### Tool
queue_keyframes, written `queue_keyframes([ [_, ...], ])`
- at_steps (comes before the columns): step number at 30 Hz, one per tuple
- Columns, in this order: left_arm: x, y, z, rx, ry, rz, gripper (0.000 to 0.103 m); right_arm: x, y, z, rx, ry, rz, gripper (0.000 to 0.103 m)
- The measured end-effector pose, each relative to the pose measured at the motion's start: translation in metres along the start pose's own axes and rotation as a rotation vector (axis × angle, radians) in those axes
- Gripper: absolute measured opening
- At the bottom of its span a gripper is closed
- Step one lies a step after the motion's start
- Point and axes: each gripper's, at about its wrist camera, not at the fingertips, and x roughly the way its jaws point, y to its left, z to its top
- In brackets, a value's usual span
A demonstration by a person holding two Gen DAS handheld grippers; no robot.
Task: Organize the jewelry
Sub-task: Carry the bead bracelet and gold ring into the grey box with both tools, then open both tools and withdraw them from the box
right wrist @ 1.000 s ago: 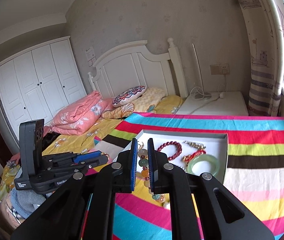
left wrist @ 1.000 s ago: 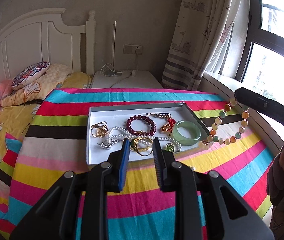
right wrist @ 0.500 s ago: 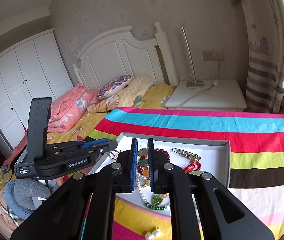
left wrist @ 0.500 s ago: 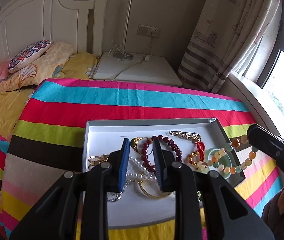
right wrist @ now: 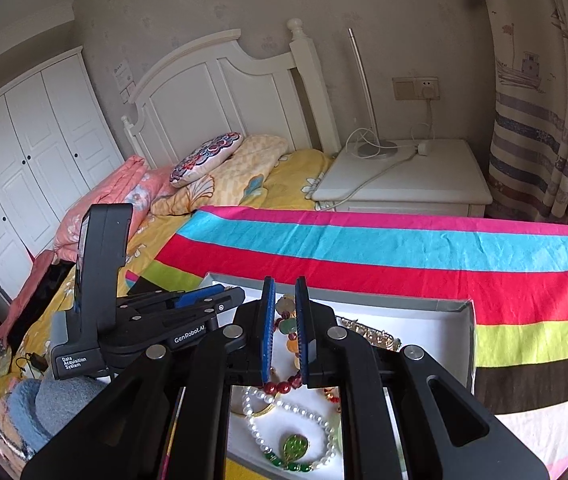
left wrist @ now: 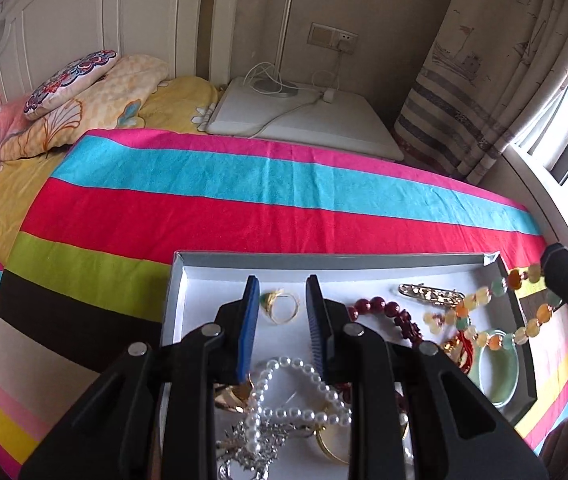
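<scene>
Left wrist view looks down over a white tray [left wrist: 188, 300] lying on a striped blanket [left wrist: 244, 208] spread across the bed. The left tool [left wrist: 282, 300] sits low in the centre of the frame above the tray, its blue-padded jaws spread with nothing between them; through the gap a thin gold ring [left wrist: 284, 306] with a green stone lies on the tray floor. Below it, at the bottom centre, a pearl strand [left wrist: 295, 384] loops over a gold bangle [left wrist: 329, 446] and a silver piece [left wrist: 252, 452]. To the right lie a dark red bead bracelet [left wrist: 379, 306], a gold clip [left wrist: 427, 292] and, at the lower right, a pale green bangle [left wrist: 499, 368]. At the right edge the right tool's black body enters the frame, and a multicoloured bead bracelet [left wrist: 483, 312] hangs from it over the right part of the tray.

Right wrist view shows the right tool [right wrist: 284, 304] in the lower centre, its jaws pressed together on that multicoloured bead bracelet [right wrist: 287, 326], whose beads show in the narrow gap above the tray [right wrist: 467, 320]. The left tool [right wrist: 208, 300] lies at the left of the frame, pointing right toward the tray. At the bottom centre the pearl strand [right wrist: 256, 428] carries a green pendant [right wrist: 295, 446]. A white nightstand [right wrist: 423, 184] stands in the upper right beside the bed.
</scene>
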Motion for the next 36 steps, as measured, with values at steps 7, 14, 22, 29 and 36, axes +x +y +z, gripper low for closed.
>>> queue_keyframes([
  [7,-0.010,0.005,-0.007,-0.036,-0.049,-0.041,0.070,0.007,0.006,-0.003,-0.071,0.004,-0.081,0.009],
  [14,-0.060,0.012,-0.034,-0.066,-0.159,-0.085,0.085,0.017,-0.001,-0.012,-0.084,0.025,-0.133,0.012],
  [22,-0.115,0.034,-0.117,-0.076,-0.182,-0.036,0.095,-0.012,-0.014,-0.036,-0.034,0.020,-0.094,0.068],
  [29,-0.136,0.039,-0.178,-0.062,-0.137,-0.142,0.097,-0.069,-0.006,-0.086,-0.056,0.026,-0.100,0.068],
  [36,-0.130,0.038,-0.189,-0.072,-0.121,-0.217,0.097,-0.103,-0.015,-0.141,0.013,0.028,-0.110,0.069],
])
